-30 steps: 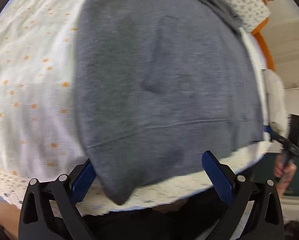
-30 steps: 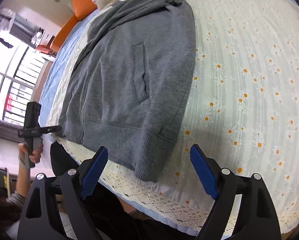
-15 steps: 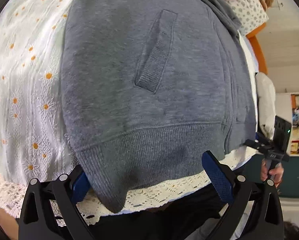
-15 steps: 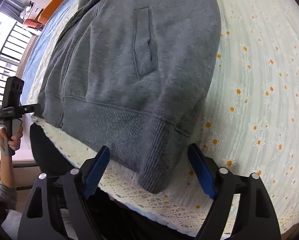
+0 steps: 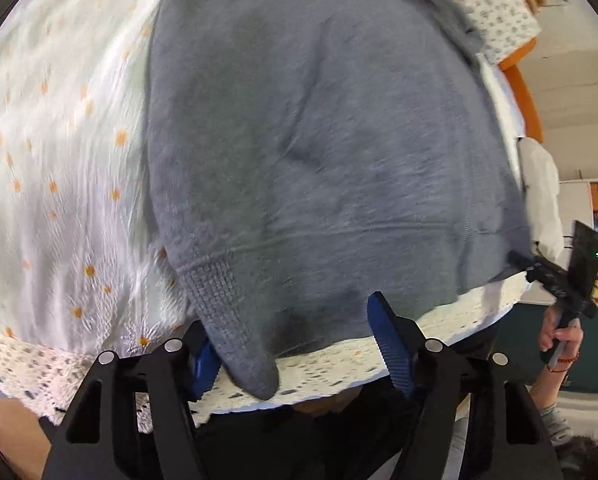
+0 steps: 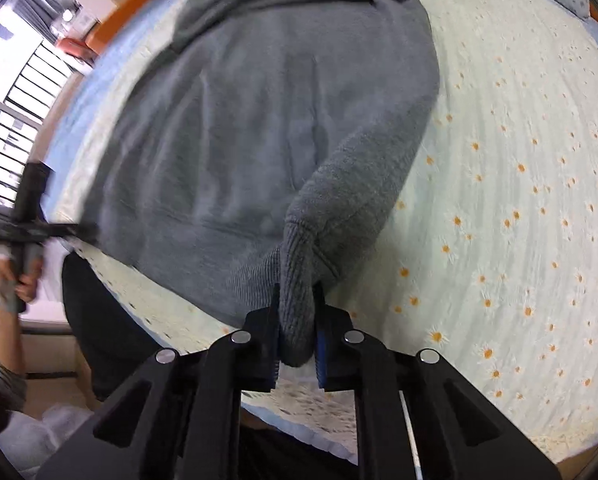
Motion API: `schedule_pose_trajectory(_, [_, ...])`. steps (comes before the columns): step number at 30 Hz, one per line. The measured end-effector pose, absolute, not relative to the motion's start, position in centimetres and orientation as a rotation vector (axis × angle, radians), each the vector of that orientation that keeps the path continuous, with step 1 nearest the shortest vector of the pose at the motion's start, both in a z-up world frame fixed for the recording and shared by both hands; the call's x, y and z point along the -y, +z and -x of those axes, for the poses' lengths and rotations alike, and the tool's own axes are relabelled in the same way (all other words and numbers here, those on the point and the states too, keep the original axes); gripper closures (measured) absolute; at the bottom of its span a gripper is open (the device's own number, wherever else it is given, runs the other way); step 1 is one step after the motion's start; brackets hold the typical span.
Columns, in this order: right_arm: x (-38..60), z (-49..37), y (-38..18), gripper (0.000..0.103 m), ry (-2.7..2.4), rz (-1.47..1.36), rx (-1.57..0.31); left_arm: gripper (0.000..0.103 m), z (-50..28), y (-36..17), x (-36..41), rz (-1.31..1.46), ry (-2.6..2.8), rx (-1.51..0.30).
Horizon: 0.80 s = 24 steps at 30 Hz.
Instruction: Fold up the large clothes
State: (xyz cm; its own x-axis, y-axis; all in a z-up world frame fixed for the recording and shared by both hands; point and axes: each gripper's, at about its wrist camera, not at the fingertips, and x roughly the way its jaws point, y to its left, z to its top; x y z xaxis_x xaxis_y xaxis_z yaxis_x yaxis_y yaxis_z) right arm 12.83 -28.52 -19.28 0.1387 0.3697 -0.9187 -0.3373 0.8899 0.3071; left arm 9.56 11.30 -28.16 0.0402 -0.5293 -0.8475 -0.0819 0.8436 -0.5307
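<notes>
A grey hooded sweatshirt (image 5: 323, 140) lies spread on a bed with a white daisy-print cover (image 5: 59, 168); it also shows in the right wrist view (image 6: 259, 128). My left gripper (image 5: 295, 344) is partly closed around the ribbed hem corner (image 5: 235, 320), with a gap left at the right finger. My right gripper (image 6: 297, 340) is shut on the other ribbed hem corner (image 6: 297, 280), lifted a little off the bed cover (image 6: 519, 200). Each gripper shows in the other's view, at the hem's far end.
The bed's lace edge (image 5: 339, 364) runs just in front of the left gripper. Pillows (image 5: 495, 8) and an orange headboard (image 5: 527, 92) sit at the far end. A window (image 6: 11, 112) is at the left in the right wrist view.
My right gripper has closed on its hem corner and lifted it. My left gripper's jaws have narrowed around the other corner, which has bunched up between them.
</notes>
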Motion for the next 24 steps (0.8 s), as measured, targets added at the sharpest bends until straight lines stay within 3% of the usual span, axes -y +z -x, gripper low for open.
schedule_pose_trajectory(3, [28.3, -12.8, -20.4, 0.090, 0.507, 0.000, -1.359, 0.039, -9.6, -28.5, -11.6, 0.523, -0.362, -1.497])
schedule_pose_trajectory(7, [29.0, -12.7, -20.4, 0.090, 0.516, -0.049, -1.356, 0.072, -9.3, -27.3, -12.1, 0.503, -0.334, -1.496])
schedule_pose_trajectory(9, [29.5, -12.8, -19.1, 0.090, 0.539, -0.088, -1.315, 0.078, -9.2, -26.7, -12.3, 0.494, -0.335, -1.489])
schedule_pose_trajectory(14, [29.4, -13.1, -19.1, 0.090, 0.554, -0.073, -1.304, 0.082, -9.5, -25.9, -12.3, 0.455, -0.315, -1.479])
schedule_pose_trajectory(19, [29.6, -13.5, -22.5, 0.091, 0.546, -0.105, -1.355, 0.082, -9.8, -29.1, -12.4, 0.498, -0.279, -1.542])
schedule_pose_trajectory(24, [30.1, -14.8, -19.3, 0.092, 0.602, -0.166, -1.302, 0.087, -11.3, -24.5, -13.9, 0.479, -0.304, -1.456])
